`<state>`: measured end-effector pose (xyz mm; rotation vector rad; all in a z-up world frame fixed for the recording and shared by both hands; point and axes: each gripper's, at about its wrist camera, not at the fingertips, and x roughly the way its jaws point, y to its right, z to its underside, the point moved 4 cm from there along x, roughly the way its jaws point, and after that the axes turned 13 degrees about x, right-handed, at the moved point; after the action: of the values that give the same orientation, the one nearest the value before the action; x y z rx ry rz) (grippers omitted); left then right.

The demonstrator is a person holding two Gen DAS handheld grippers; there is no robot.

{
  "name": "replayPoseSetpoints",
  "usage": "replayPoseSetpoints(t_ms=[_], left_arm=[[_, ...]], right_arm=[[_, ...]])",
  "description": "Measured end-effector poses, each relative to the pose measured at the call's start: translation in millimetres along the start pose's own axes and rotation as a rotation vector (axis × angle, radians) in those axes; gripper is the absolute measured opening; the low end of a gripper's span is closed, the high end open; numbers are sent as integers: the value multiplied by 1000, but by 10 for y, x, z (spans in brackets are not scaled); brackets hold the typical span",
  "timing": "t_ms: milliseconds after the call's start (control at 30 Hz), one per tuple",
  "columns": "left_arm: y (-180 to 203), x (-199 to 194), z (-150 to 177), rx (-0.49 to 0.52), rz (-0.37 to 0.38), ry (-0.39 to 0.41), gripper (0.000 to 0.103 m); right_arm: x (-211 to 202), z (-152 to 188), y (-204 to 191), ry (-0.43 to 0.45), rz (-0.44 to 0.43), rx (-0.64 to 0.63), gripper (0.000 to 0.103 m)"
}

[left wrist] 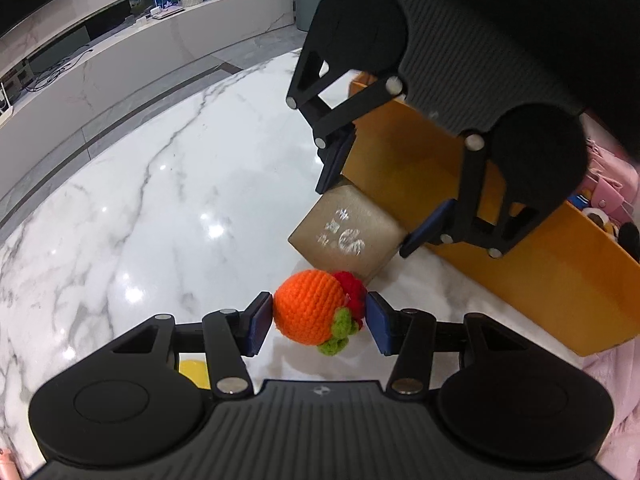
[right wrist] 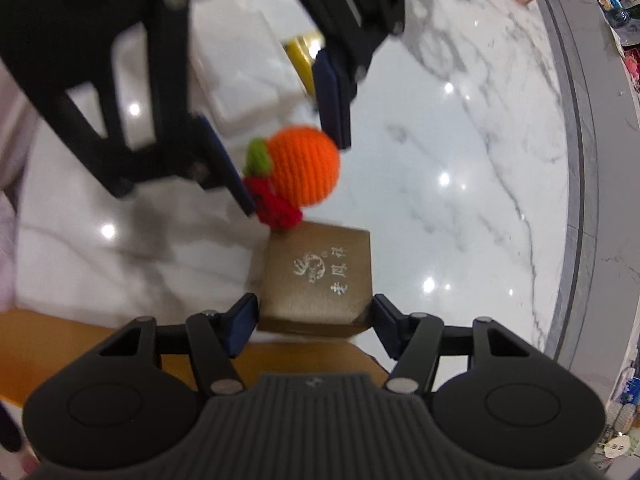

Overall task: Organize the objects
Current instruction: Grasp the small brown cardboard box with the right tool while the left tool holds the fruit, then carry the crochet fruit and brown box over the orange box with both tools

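Holding orange crocheted yarn fruit (left wrist: 308, 307) in my left gripper (left wrist: 319, 322), right gripper (right wrist: 314, 322) part-open around brown cardboard box (right wrist: 320, 276), pads just beside its sides, white marble tabletop (left wrist: 160, 200).

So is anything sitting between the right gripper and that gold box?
Nothing visible. The right gripper already has its pads on either side of the gold box, which stands against the orange bin. The crochet orange in the left gripper lies just beyond the box, not between.
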<state>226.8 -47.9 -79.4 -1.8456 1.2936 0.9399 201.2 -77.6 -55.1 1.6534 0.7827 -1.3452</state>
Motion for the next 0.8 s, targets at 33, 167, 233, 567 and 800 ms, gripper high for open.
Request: replayPoseSetpoints(t_ms=[33,167,233,567,800], left_arm=[[23,-8,5,0,4,-2,59],[134,-9,35,23,4,-30,59],[156,-7,65,23,7,-31,59],[70,15,133,-26,26,-23,59],[81,25,139,-16,29,-31,59]], right_arm=[[-49,-13,-27,13,-9,7,63],[-173,-49,-201,25,-39,-24,63],[-172,-80,-277,24,-45,-47,63],[38,-198,-268,33,-18,15,65],[75,-148,-255,50,-29,71,64]])
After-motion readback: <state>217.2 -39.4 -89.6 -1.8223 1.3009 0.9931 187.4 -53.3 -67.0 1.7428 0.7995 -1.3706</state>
